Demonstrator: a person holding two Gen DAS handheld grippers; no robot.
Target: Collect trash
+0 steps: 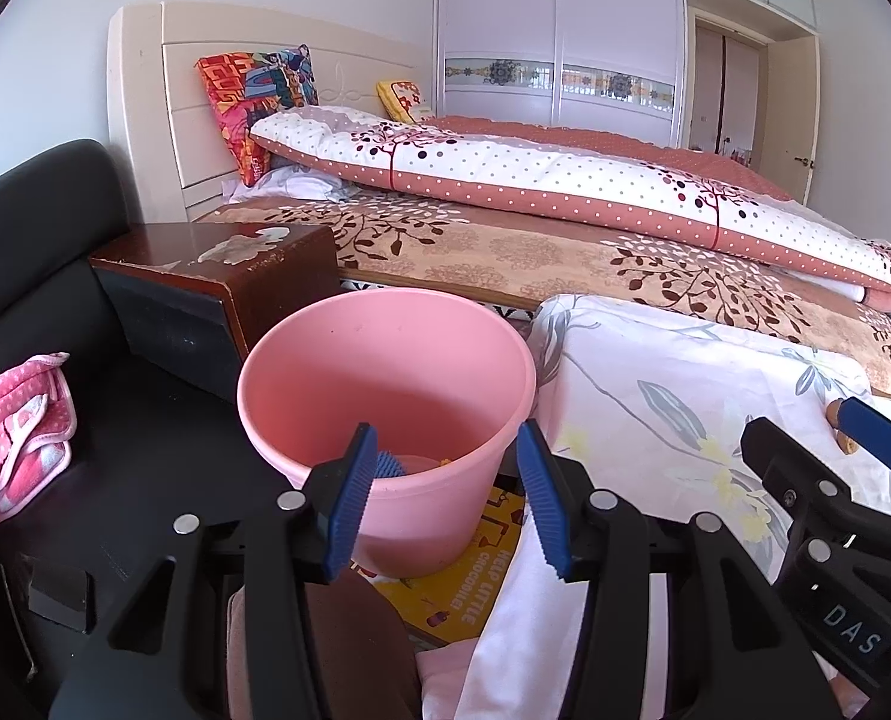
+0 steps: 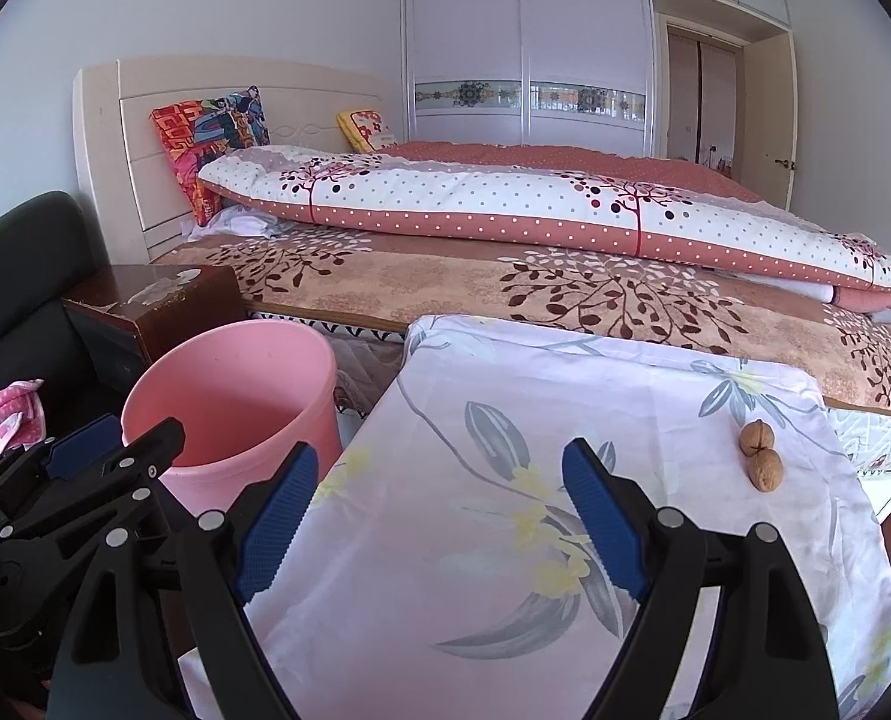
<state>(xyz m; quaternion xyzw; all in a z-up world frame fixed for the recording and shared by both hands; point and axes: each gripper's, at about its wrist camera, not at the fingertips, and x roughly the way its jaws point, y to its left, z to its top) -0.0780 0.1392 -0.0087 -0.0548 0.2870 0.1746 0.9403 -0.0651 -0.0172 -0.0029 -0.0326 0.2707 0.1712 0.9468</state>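
A pink bin (image 1: pixel 385 384) stands on the floor left of a table covered with a floral cloth (image 2: pixel 565 420); the bin also shows in the right wrist view (image 2: pixel 235 396). Something small lies at its bottom. Two walnuts (image 2: pixel 760 459) lie on the cloth at the right. My left gripper (image 1: pixel 445 492) is open and empty, just in front of the bin's near rim. My right gripper (image 2: pixel 439 522) is open and empty above the cloth, left of the walnuts; it also shows in the left wrist view (image 1: pixel 865 438).
A bed with a dotted quilt (image 1: pixel 565 180) runs behind. A dark wooden nightstand (image 1: pixel 217 282) and a black sofa (image 1: pixel 37 240) with a pink cloth (image 1: pixel 13 438) are at the left. A yellow book (image 1: pixel 475 576) lies under the bin.
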